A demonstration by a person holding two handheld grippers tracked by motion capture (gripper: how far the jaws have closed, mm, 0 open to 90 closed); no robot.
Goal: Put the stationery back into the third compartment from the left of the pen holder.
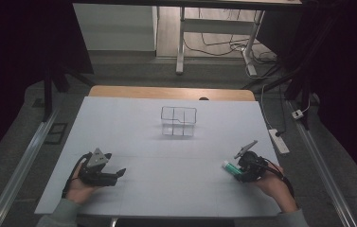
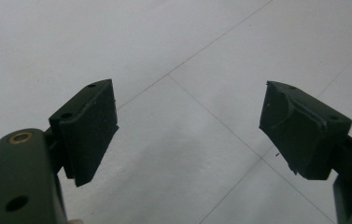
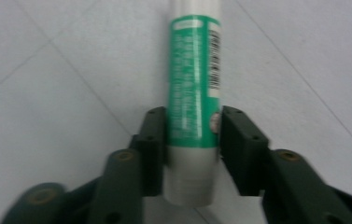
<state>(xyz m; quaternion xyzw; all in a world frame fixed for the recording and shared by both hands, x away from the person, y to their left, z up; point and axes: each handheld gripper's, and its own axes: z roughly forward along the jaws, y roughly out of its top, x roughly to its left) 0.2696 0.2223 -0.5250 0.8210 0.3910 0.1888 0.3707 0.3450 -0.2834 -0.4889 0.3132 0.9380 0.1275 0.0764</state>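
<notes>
Counted on white table (image 1: 166, 189): 1 green-and-white tube (image 1: 230, 167), 1 clear wire-edged organizer box (image 1: 179, 121) w/ compartments, 2 grippers.

Left gripper (image 1: 115, 175) low near table's left front, held in left hand (image 1: 79, 187), pointing right across surface. Jaws spread wide, nothing between, bare tabletop behind.

Right gripper (image 1: 237, 169) at right front, held in right hand (image 1: 273, 182), angled toward centre-left. Jaws closed in against tube's sides, gripping it near one white end; tube lying at table level, green label sticking out ahead.

Organizer well apart from both, mid-table toward far edge.

Right gripper view close-up: barcode and small print on tube (image 3: 193, 93); high view gives just a green-white stub. Left gripper view: pads (image 2: 92, 130) and thin grid lines on table.
</notes>
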